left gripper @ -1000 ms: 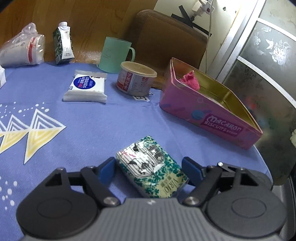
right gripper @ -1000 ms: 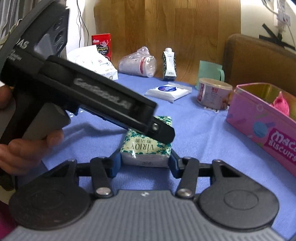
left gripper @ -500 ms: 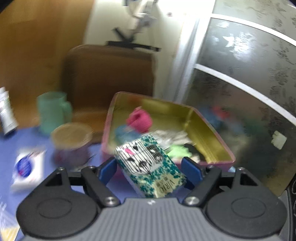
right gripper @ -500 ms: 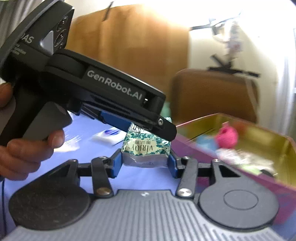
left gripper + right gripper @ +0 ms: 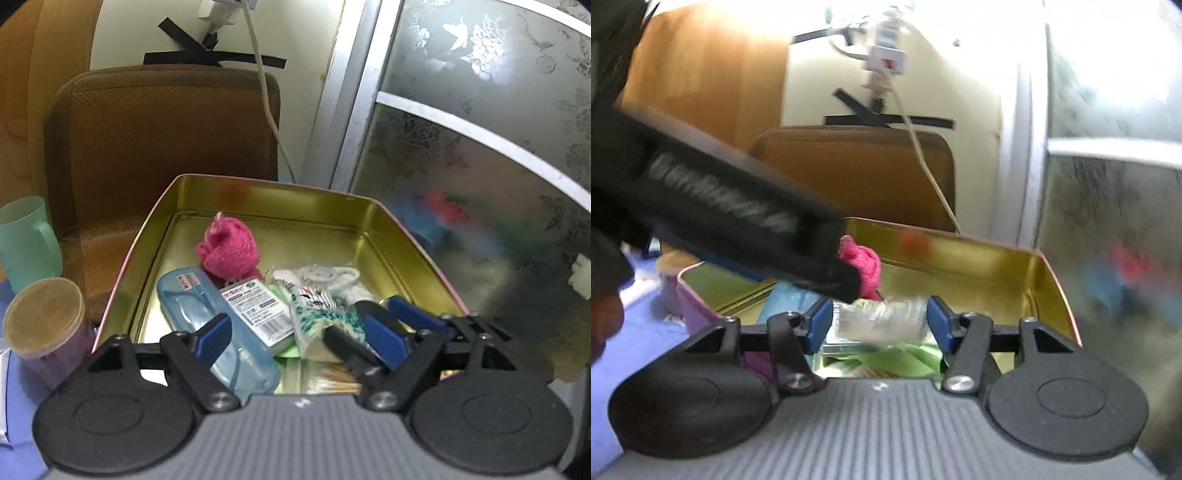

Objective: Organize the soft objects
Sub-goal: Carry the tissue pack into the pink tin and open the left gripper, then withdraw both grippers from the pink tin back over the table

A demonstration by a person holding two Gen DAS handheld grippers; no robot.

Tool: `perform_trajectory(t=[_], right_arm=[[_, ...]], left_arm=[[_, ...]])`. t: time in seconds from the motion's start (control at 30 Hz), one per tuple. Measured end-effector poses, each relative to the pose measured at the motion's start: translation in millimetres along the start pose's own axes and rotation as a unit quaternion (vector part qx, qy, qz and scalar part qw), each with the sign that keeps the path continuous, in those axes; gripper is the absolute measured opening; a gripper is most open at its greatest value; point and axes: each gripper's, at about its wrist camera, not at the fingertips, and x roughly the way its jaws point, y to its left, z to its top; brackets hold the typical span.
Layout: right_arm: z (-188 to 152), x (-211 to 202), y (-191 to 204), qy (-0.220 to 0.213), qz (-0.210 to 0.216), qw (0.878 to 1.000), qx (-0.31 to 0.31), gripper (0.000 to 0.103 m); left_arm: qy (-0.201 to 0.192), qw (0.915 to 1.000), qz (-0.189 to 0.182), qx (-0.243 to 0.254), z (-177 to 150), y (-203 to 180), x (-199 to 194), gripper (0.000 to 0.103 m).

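A second ago the green-and-white printed soft tissue pack (image 5: 325, 321) sat on the blue surface, pinched from two sides by both tools; now both have swung over the open pink rectangular biscuit tin with a gold inside (image 5: 277, 199), and the pack lies tilted among the contents, so this item looks as good as filed. The left tool (image 5: 298, 338) has just been spreading its jaws and stands released. Its pad at 9 o'clock is well clear of the pack and hangs over a clear blue plastic case (image 5: 192, 314), while the pad at 3 o'clock is just beside the wrapper. Further toward 3 o'clock, the blue-padded fingers (image 5: 417, 317) of the other tool reach in beside it. At 12 o'clock from the pack rests a pink knitted yarn ball (image 5: 229, 251). In the right wrist view the right tool (image 5: 879, 324) has likewise just been opening. The blurred pack (image 5: 882, 319) is between its pads, which seem to have let go, with a sliver of gap at 9 o'clock, above the tin (image 5: 960, 254). What remains, by my reckoning, is to draw both tools back and fetch the next soft thing
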Motion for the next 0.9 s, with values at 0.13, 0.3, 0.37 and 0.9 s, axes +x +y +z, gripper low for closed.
perform_trajectory(t=[0.13,0.3,0.37,0.9], right_arm=[[-5,-5,-1,-0.002,-0.002,1.000,0.006,0.061],[-2,-13,7,-0.008,0.004,1.000,0.013,0.061],[-3,-23,11,-0.011,0.005,1.000,0.017,0.061],[-29,-72,19,0.036,0.029,0.995,0.091,0.061]], left_arm=[[0.000,0.9999,0.011,0.004,-5,-3,-4,0.084],[-0.016,0.9991,0.028,0.029,-10,-13,-24,0.085],[-0.023,0.9986,0.034,0.033,-13,-16,-35,0.085],[0.027,0.9930,0.114,0.011,-80,17,-88,0.087]])
